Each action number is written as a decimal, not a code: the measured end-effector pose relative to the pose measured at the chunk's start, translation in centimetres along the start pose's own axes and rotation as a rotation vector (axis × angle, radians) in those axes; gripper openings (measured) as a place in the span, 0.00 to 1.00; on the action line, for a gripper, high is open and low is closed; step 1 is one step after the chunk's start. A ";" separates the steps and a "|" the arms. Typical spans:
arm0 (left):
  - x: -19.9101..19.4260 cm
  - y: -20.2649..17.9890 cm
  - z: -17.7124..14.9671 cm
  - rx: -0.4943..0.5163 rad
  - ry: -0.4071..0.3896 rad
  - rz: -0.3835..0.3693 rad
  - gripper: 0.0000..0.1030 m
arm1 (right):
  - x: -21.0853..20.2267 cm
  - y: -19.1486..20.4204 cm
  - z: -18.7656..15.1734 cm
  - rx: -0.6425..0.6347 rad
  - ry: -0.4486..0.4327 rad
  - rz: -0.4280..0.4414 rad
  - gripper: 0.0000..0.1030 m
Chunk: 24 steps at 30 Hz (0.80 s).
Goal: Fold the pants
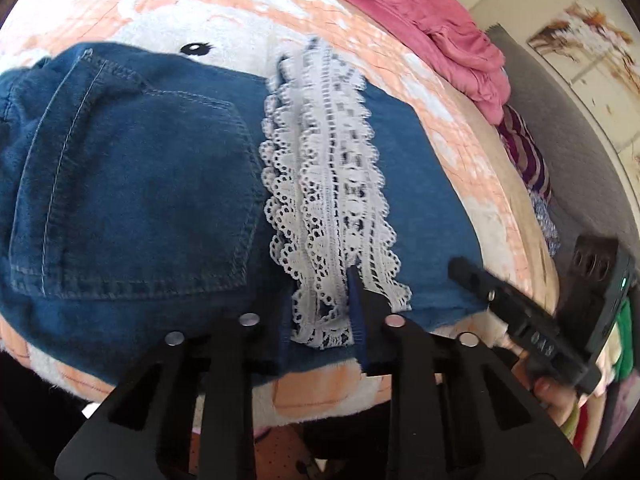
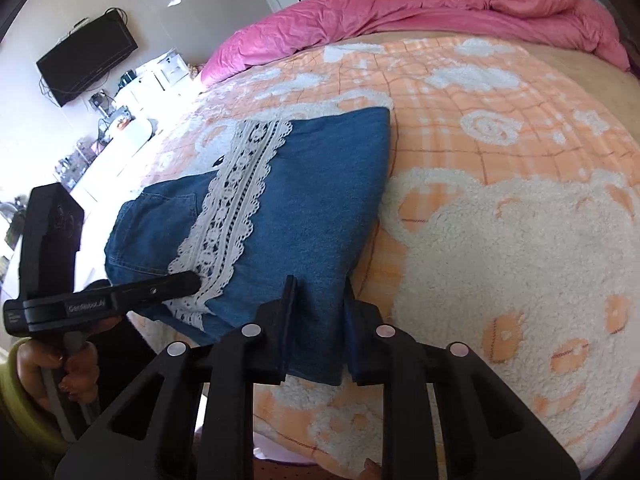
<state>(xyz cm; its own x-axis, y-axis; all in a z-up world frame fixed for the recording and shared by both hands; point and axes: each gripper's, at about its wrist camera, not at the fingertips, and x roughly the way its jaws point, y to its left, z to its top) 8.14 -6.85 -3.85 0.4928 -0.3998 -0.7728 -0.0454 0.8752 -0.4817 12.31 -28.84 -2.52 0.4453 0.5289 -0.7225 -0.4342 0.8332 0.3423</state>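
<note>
Already folded, the pants (image 2: 280,208) lie at the bed's (image 2: 500,240) near edge; both grippers' fingers (image 1: 356,312) spread, straddling the hem, likely to smooth it.

Orange-white fleece blanket (image 2: 500,128) covers bed. Pink duvet (image 2: 400,4) bunched at far edge. Black TV (image 2: 86,58) far left on wall.

Folded pants (image 2: 288,208) lie on the blanket (image 2: 500,240) covering the bed, near its 6 o'clock edge. Lace strip (image 2: 236,200) runs across the pants. Duvet (image 2: 400,12) bunched at 12 o'clock, behind the pants. Left claw (image 2: 176,286) at 9 o'clock over the lace end; right claw (image 2: 320,336) at 6 o'clock on the pants' near edge.
</note>
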 end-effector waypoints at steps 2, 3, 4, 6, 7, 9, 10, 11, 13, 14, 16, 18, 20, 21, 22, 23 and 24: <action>-0.4 -0.3 -0.4 0.031 0.003 0.012 0.15 | -0.3 0.3 0.0 -0.018 0.001 -0.026 0.19; -0.6 -0.5 -0.8 0.056 0.004 0.027 0.15 | -0.2 0.3 -0.1 -0.023 0.007 -0.044 0.20; -0.7 -0.5 -0.9 0.071 -0.001 0.041 0.15 | 0.0 0.4 -0.3 -0.033 0.021 -0.065 0.20; -0.6 -0.6 -1.1 0.092 -0.010 0.064 0.16 | 0.8 0.4 -0.6 -0.038 0.050 -0.093 0.24; -0.5 -0.7 -1.0 0.095 -0.011 0.070 0.17 | 0.9 0.4 -0.7 -0.037 0.054 -0.094 0.25; -0.4 -0.9 -1.0 0.118 -0.014 0.088 0.19 | 0.7 0.2 -0.6 -0.033 0.049 -0.093 0.32; -0.4 -1.1 -1.1 0.128 -0.018 0.094 0.19 | 0.3 0.1 -0.5 -0.030 0.033 -0.105 0.38; -0.4 -1.1 -1.2 0.135 -0.022 0.100 0.20 | 0.0 0.1 -0.4 -0.030 0.017 -0.117 0.45; -0.5 -1.1 -1.3 0.148 -0.025 0.110 0.21 | -1.1 0.4 -0.2 -0.043 -0.033 -0.125 0.46; -0.6 -1.1 -1.4 0.147 -0.026 0.111 0.22 | -1.6 0.8 -0.1 -0.062 -0.054 -0.131 0.46; -0.7 -1.1 -1.3 0.150 -0.027 0.114 0.23 | -2.1 1.7 -0.1 -0.110 -0.080 -0.150 0.47; -0.8 -0.9 -1.3 0.144 -0.028 0.112 0.24 | -2.1 2.4 -0.2 -0.150 -0.080 -0.153 0.47; -0.9 -1.0 -1.3 0.143 -0.030 0.113 0.26 | -1.6 3.0 -0.4 -0.176 -0.063 -0.146 0.47; -1.1 -1.0 -1.3 0.142 -0.031 0.114 0.27 | -1.1 3.2 -0.6 -0.185 -0.048 -0.144 0.47; -1.1 -1.0 -1.3 0.142 -0.033 0.116 0.28 | -0.7 3.3 -0.7 -0.192 -0.031 -0.149 0.47; -1.3 -0.9 -1.3 0.140 -0.034 0.116 0.29 | -0.2 3.4 -0.8 -0.196 -0.012 -0.157 0.47; -1.4 -0.9 -1.3 0.138 -0.036 0.115 0.30 | 0.5 3.4 -1.0 -0.200 0.019 -0.170 0.47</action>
<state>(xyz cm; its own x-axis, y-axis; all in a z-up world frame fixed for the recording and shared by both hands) 6.36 -7.42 -2.90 0.5218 -0.2874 -0.8032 0.0151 0.9445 -0.3281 10.30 -25.95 -2.29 0.5113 0.3790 -0.7713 -0.5010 0.8607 0.0907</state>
